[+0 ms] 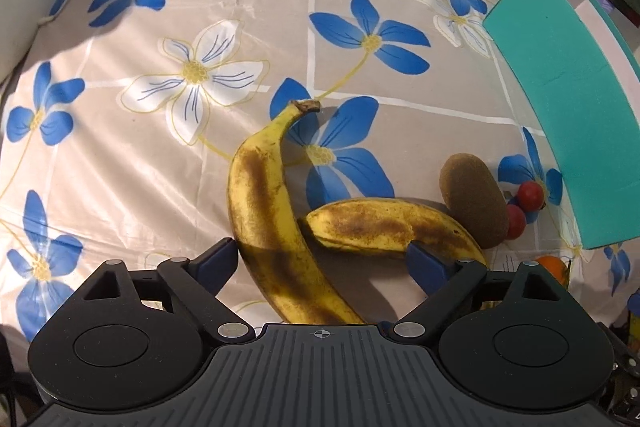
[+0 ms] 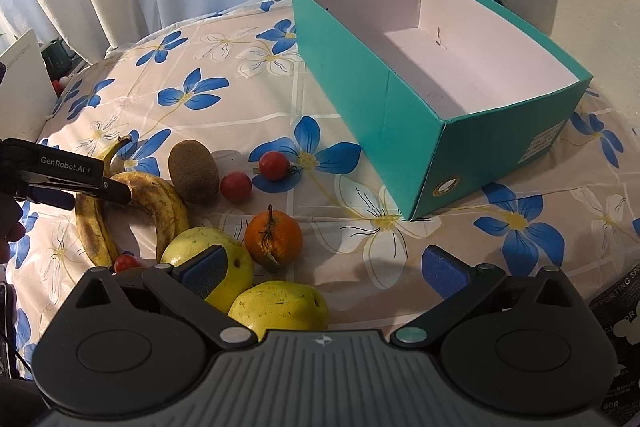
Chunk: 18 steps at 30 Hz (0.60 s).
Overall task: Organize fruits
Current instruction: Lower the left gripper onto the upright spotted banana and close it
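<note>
Right wrist view is showing the whole teal box [image 2: 404, 123], open and white inside; left wrist view is catching only one wall of it.

Count on the flowered tabletop [image 2: 248, 99]: two bananas, one kiwi [image 2: 193, 171], three small red fruits, one orange [image 2: 273, 235], two yellow-green fruits [image 2: 280, 305], one box.

Left gripper [image 1: 326, 259] is spreading its fingers [image 1: 218, 261] wide, the long banana [image 1: 266, 211] lying between them, the short banana [image 1: 384, 227] crossing toward the right one; contact unclear.

Right gripper [image 2: 326, 267] is hanging open over bare cloth.
</note>
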### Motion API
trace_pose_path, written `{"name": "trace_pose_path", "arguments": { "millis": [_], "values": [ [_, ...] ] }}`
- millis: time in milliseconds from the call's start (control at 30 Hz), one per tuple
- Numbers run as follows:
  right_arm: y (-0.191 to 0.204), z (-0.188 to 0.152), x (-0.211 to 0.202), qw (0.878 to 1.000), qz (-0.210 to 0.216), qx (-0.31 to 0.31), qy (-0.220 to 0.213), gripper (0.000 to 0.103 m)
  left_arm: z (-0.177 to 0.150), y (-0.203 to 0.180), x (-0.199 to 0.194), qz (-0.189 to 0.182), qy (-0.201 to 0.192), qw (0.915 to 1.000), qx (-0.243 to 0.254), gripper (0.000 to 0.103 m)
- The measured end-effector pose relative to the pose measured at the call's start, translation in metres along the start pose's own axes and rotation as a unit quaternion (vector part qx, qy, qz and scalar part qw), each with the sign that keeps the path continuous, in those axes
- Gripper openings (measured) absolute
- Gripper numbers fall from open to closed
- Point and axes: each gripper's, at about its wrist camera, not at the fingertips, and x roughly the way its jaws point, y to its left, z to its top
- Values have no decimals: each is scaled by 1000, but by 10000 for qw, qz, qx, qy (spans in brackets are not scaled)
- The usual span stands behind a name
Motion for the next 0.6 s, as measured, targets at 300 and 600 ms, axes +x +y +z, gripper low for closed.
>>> {"name": "trace_pose_path", "arguments": {
  "millis": [300,600],
  "values": [
    [3,1,-2,10000,-54,46,-24,103,3,10,4,-197,321,9988,-323,90],
    [5,5,-3,9999,-117,34,-72,103,6,15,-1,-36,421,9980,-481,68]
  ]
}}
